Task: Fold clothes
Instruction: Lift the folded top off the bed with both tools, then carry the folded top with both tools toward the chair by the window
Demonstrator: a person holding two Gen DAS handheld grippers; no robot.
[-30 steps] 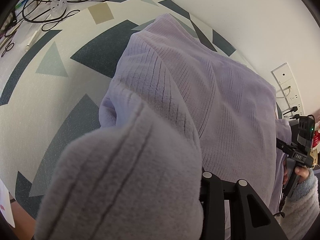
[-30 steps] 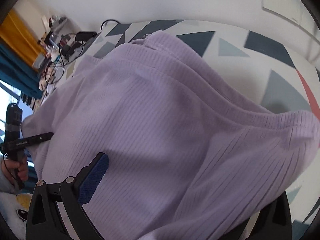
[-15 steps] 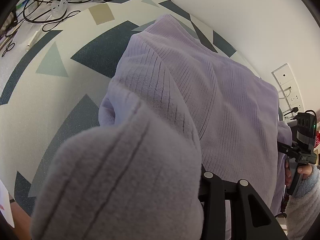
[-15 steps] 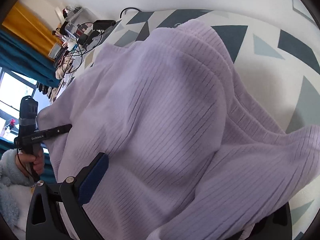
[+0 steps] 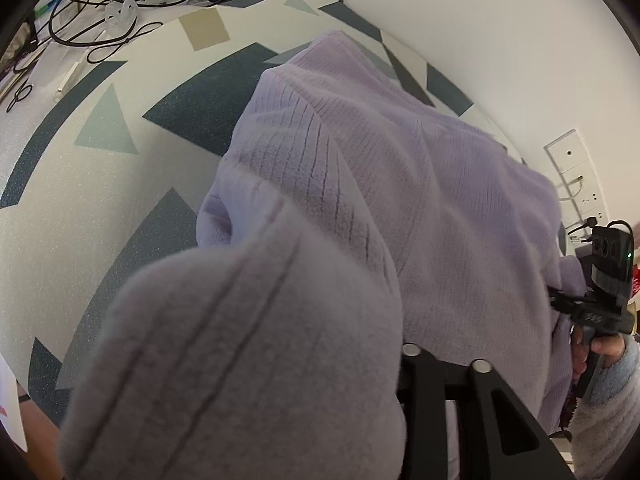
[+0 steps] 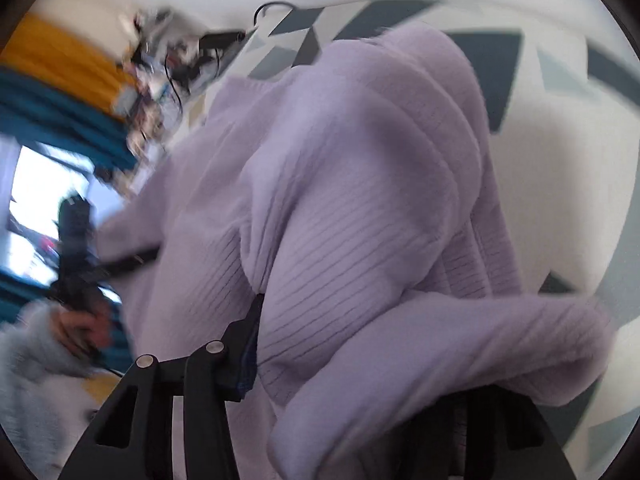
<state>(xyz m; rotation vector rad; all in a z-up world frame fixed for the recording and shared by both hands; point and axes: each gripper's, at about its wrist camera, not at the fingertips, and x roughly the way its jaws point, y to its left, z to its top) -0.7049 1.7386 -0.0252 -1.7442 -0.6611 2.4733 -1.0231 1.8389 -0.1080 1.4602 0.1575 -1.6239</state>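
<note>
Two tools are closing on one lilac sweater (image 5: 460, 208) heaped on the patterned surface (image 5: 80, 184): left tool (image 5: 384, 360) at its 6 o'clock hem, right tool (image 6: 344, 340) bunching ribbed fabric between its fingers

It looked like a home room used as a workspace; a table (image 5: 120, 208) wore a white cover printed with dark and grey triangles, and a lilac sweater (image 5: 400, 184) lay across it; at the far left end sat a clutter of black cables (image 5: 100, 12) and small devices; a plain white wall (image 5: 480, 20) ran behind, with a socket panel (image 5: 576, 176) at the right; in the right wrist view a window (image 6: 36, 200) showed at the left, hung with yellow (image 6: 52, 64) and teal curtains (image 6: 60, 120); that view was blurred.
</note>
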